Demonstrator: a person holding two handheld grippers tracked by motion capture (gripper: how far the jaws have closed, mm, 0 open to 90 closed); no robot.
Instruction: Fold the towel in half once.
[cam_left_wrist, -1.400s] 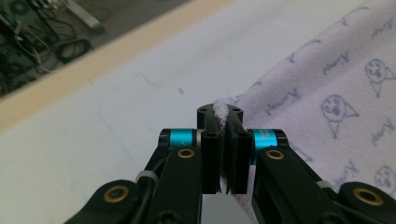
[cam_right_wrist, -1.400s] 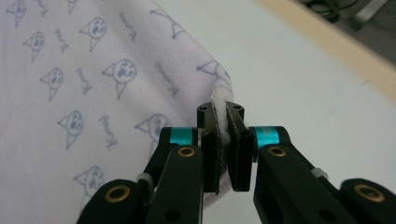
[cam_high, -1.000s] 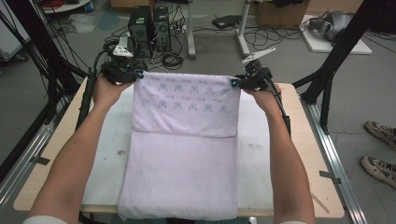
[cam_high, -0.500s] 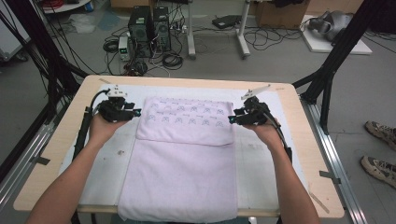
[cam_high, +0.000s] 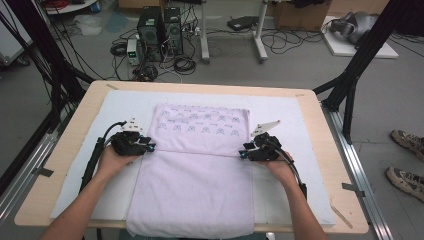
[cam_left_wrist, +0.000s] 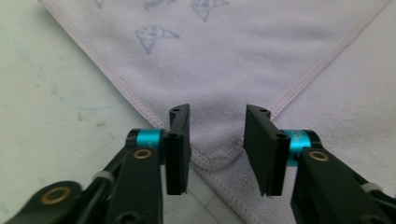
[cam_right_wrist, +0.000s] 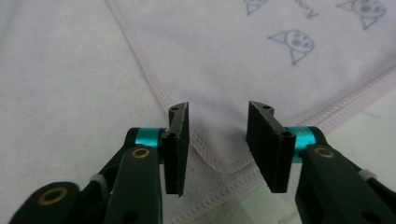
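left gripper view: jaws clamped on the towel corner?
No: the left gripper stands open, with the folded towel corner lying flat between the jaws, pads clear of it.

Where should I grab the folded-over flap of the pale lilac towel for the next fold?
Take the pale lilac towel by the flap's two near corners, coming in from its outer sides. Each corner lies flat, hem exposed, between the open jaws of the left gripper and right gripper.
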